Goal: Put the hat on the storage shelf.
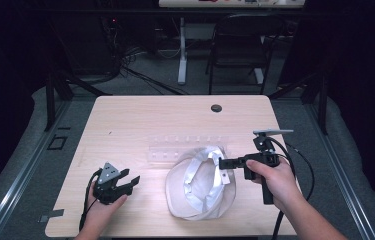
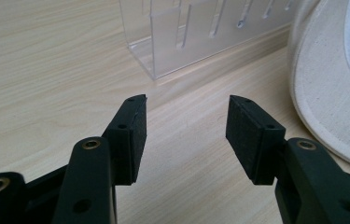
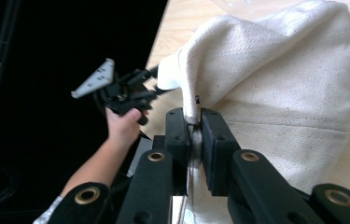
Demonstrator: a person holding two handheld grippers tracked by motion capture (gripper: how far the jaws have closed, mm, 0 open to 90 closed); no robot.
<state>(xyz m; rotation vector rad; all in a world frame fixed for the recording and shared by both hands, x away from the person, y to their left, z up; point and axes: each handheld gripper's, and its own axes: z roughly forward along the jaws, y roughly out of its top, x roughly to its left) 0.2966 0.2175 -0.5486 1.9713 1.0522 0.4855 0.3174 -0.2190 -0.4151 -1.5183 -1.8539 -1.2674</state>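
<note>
wooden table in a dark room: right gripper pinches and lifts a cream hat by its edge; left gripper waits nearby, jaws parted and empty, likely next to grab the hat's other side.

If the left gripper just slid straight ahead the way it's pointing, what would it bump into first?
Probably the clear plastic rack: it stands on the table straight beyond the left gripper and its open jaws. The cream hat lies off to the side.

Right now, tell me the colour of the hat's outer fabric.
Cream, off-white hat, pinched in the right gripper; best seen in the right gripper view.
</note>
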